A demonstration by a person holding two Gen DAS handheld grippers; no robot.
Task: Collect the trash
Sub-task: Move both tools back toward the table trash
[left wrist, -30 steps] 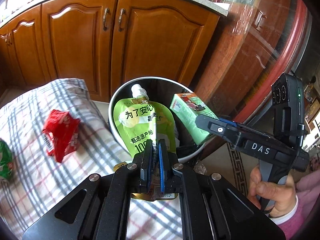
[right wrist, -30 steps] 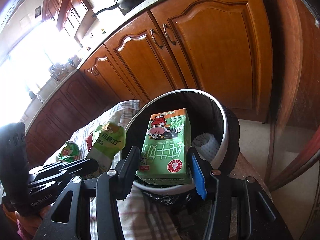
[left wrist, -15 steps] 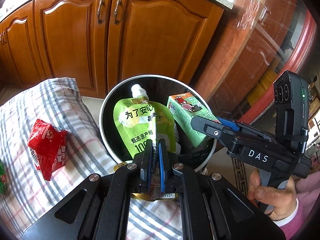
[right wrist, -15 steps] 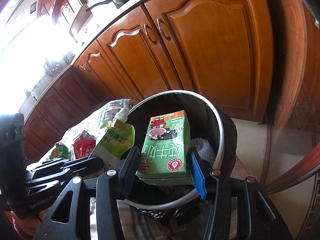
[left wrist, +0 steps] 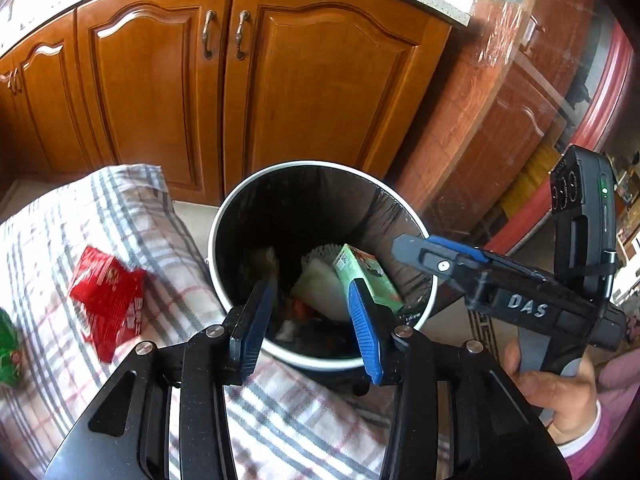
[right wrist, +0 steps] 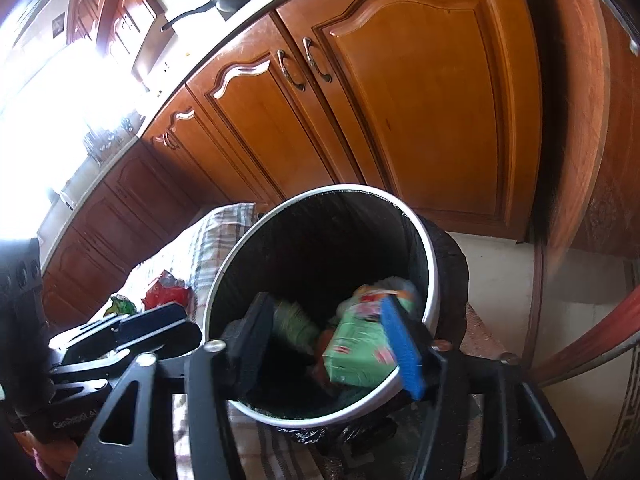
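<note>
Green carton (left wrist: 370, 276): tilted inside my black-lined, white-rimmed bin (left wrist: 256, 184), at its four o'clock. Red wrapper (left wrist: 106, 300): crumpled on checked cloth, nine o'clock of bin.

Both grippers, left (left wrist: 310, 322) and right (right wrist: 334, 344), tilt downward, fingers opening, empty.

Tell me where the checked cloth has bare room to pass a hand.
The grey-and-red checked cloth is bare between the crumpled red wrapper and the round white-rimmed bin. The far corner by the wooden cabinet doors is bare too. The left edge is crowded: green wrapper.
</note>
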